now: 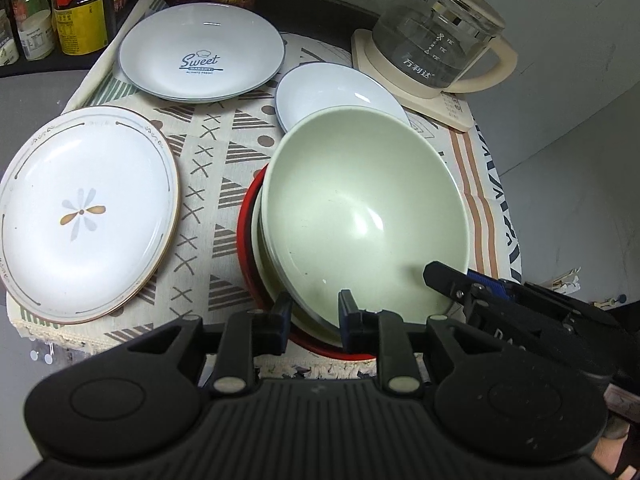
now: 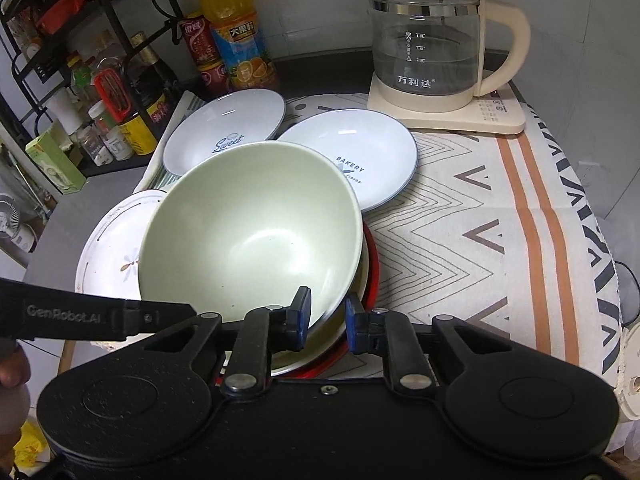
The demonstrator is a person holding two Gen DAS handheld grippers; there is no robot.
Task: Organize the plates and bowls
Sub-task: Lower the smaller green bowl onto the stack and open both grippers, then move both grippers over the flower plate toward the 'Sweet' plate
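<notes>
Kitchen corner with pale walls

A patterned cloth (image 2: 500,208) covers the table; a black wire rack (image 2: 80,40) of bottles stands left, against grey-white walls (image 2: 580,20).

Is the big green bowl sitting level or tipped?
Tipped: the green bowl leans in the red-rimmed bowl beneath, its rim higher at one side.

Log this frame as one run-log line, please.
left gripper: astride green bowl rim | right gripper: same | bowl tilted on red dish stack

dim, perhaps overhead light; warped edges
</notes>
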